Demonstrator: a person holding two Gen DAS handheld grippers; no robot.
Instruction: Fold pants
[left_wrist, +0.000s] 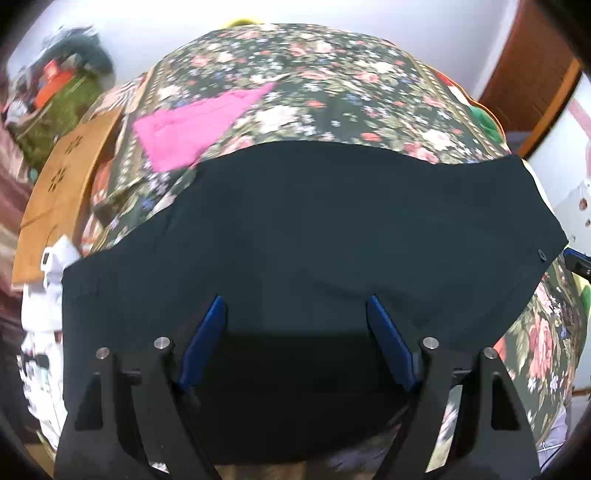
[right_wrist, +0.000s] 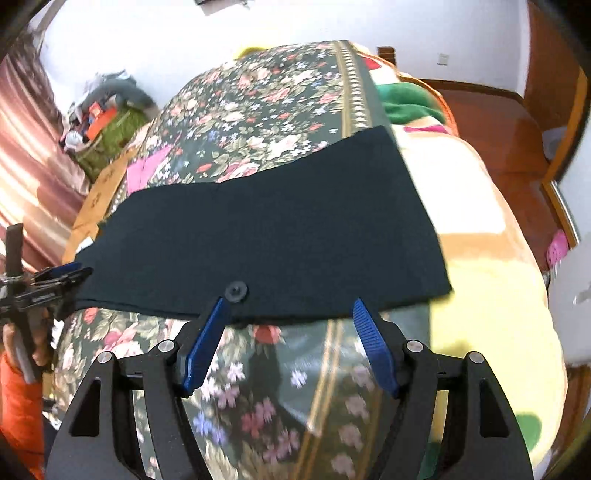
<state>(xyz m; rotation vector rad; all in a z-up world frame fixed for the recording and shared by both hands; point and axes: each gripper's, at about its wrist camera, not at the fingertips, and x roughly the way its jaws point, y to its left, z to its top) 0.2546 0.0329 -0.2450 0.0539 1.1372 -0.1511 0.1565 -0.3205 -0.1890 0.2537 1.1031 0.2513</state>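
Observation:
Dark navy pants (left_wrist: 314, 229) lie folded flat in a wide band across a floral bedspread (left_wrist: 295, 74). My left gripper (left_wrist: 295, 299) hangs open above their near part, blue pads apart with only flat cloth beneath. In the right wrist view the pants (right_wrist: 277, 229) show a black button (right_wrist: 236, 290) at the near hem. My right gripper (right_wrist: 290, 302) is open at that hem, its left pad beside the button, and grips nothing. The left gripper (right_wrist: 62, 275) appears at the pants' left end, held by a hand with an orange sleeve (right_wrist: 18, 387).
A pink cloth (left_wrist: 192, 125) lies on the bedspread behind the pants. A brown board (left_wrist: 62, 192) and white items (left_wrist: 44, 295) sit at the left. A yellow blanket (right_wrist: 480, 277) and green cloth (right_wrist: 410, 99) cover the bed's right side. A clutter pile (right_wrist: 103, 110) is by the wall.

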